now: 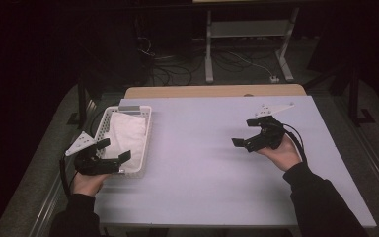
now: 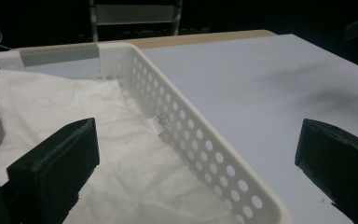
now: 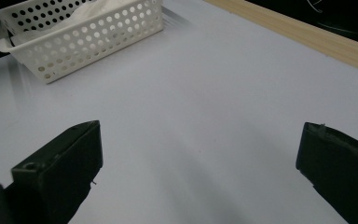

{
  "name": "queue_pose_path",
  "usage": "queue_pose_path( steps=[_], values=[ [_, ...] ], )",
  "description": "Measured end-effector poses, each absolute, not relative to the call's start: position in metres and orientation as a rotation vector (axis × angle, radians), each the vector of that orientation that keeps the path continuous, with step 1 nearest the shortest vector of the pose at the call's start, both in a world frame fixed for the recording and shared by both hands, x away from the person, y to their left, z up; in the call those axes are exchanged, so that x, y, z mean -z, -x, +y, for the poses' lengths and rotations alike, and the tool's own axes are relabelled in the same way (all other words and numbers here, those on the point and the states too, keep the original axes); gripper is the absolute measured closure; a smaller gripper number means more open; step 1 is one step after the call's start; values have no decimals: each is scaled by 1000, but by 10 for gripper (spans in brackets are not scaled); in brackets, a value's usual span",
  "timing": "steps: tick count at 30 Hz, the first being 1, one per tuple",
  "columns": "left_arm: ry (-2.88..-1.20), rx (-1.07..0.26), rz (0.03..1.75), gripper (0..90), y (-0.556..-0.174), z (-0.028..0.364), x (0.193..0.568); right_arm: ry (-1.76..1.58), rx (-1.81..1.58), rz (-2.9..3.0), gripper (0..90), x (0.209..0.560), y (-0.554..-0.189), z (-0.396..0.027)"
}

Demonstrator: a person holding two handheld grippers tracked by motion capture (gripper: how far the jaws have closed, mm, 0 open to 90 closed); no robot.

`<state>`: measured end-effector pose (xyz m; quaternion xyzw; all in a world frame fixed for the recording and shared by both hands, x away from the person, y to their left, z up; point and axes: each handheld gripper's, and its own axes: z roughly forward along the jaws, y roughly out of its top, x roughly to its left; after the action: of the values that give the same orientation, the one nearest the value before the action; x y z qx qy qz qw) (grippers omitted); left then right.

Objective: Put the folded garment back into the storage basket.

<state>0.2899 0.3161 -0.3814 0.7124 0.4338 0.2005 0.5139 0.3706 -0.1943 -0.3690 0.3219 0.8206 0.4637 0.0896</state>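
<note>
The left gripper (image 1: 112, 150) hangs open over the near end of the basket (image 1: 145, 129), seemingly poised to pick the cloth (image 1: 126, 132) inside, while the right gripper (image 1: 244, 132) waits open, well right of the basket, over the bare counter (image 1: 202, 163).

No legible text — the basket (image 2: 182, 126) tag is blurred.

A white perforated plastic basket (image 1: 147, 129) was placed at the near left of a pale tabletop (image 1: 207, 153), with a crumpled white cloth (image 1: 125, 134) laid inside it. A wooden edge (image 1: 212, 91) was seen along the far side, and beyond it a metal-legged stand (image 1: 249, 29) and cables (image 1: 177, 66) on the floor.
</note>
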Motion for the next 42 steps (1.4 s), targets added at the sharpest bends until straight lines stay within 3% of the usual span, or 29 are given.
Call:
queue_pose_path(
  steps=[42],
  values=[
    [-1707, -519, 1000, 0, -269, 314, 398, -1073, -1373, 2316, 0, 389, -331, -265]
  ],
)
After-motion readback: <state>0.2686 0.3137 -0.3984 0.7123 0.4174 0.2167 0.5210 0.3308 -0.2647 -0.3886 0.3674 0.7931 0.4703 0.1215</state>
